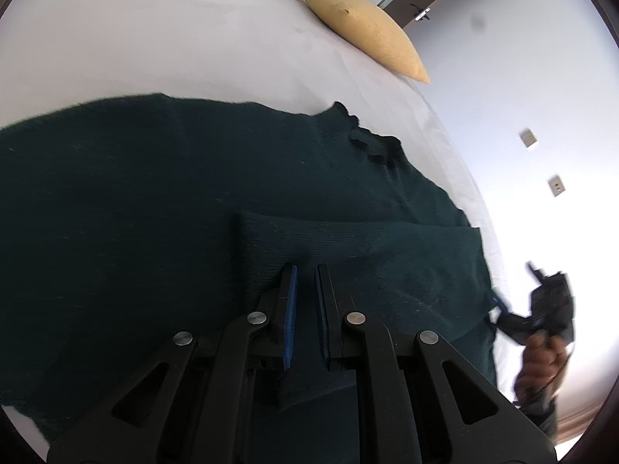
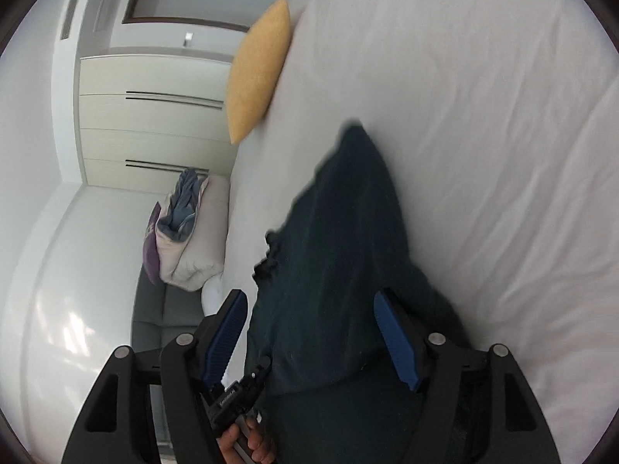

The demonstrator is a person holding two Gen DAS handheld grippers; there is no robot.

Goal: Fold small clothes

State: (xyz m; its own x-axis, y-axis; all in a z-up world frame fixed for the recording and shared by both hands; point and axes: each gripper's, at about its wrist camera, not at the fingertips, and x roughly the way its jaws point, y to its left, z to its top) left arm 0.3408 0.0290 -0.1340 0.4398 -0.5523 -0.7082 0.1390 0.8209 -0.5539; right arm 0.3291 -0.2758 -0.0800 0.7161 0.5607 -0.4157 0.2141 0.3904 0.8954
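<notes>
Dark green knit sweater (image 1: 162, 193) spread on white bed (image 1: 154, 46), left gripper (image 1: 305, 309) with jaws nearly closed pinching a folded sleeve edge, right gripper (image 2: 313, 336) with jaws wide apart, sweater below between them, unpinched, yellow cushion (image 2: 259, 73) beyond.

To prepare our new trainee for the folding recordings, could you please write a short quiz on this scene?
1. Fill in: the dark green knitted garment lies spread on a white ____.
2. Which gripper has its jaws wide apart? A the left; B the right; C both.
3. True or false: a mustard-yellow fabric cushion lies on top of the garment.

Key
1. bed sheet
2. B: the right gripper is open above the garment; the left gripper is shut.
3. False: the mustard-yellow cushion lies apart from the garment, at the edge of the bed.
</notes>
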